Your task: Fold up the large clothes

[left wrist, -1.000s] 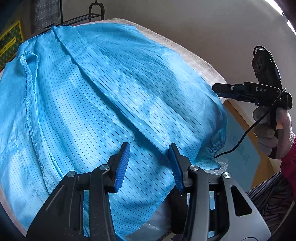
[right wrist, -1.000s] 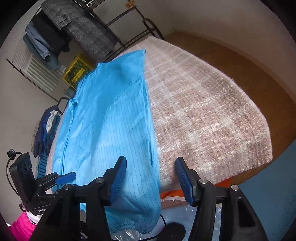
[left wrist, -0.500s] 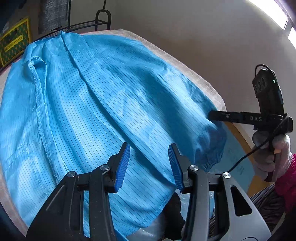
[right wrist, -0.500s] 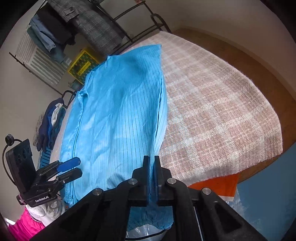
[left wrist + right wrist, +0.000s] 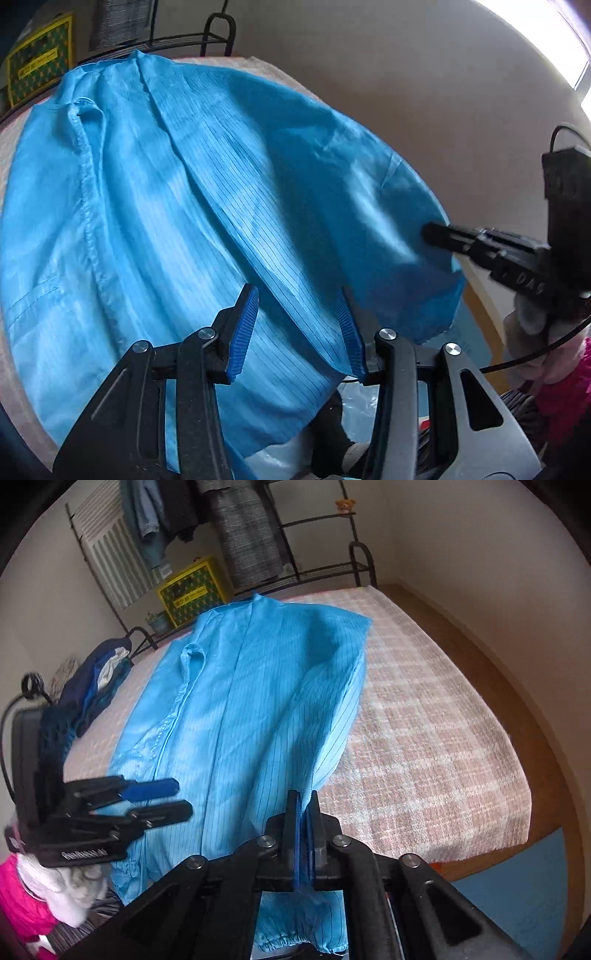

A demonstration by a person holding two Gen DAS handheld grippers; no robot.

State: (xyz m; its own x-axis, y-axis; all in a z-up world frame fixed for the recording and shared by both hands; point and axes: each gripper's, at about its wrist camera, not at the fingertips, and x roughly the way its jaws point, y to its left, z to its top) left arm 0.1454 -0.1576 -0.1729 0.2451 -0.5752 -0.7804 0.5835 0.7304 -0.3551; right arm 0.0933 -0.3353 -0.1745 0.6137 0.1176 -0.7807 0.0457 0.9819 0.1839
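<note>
The blue coat (image 5: 236, 716) lies on the bed (image 5: 424, 716). Right tongs (image 5: 303, 834) clamp its right edge; left tongs (image 5: 295, 328) hover apart. The slippery cloth could slide free mid-fold.

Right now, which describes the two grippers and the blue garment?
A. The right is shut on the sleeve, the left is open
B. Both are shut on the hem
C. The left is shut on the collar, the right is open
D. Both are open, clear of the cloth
A: the right gripper has its fingers pressed together on the sleeve of the blue garment, while the left gripper shows a wide gap above the cloth.
</note>
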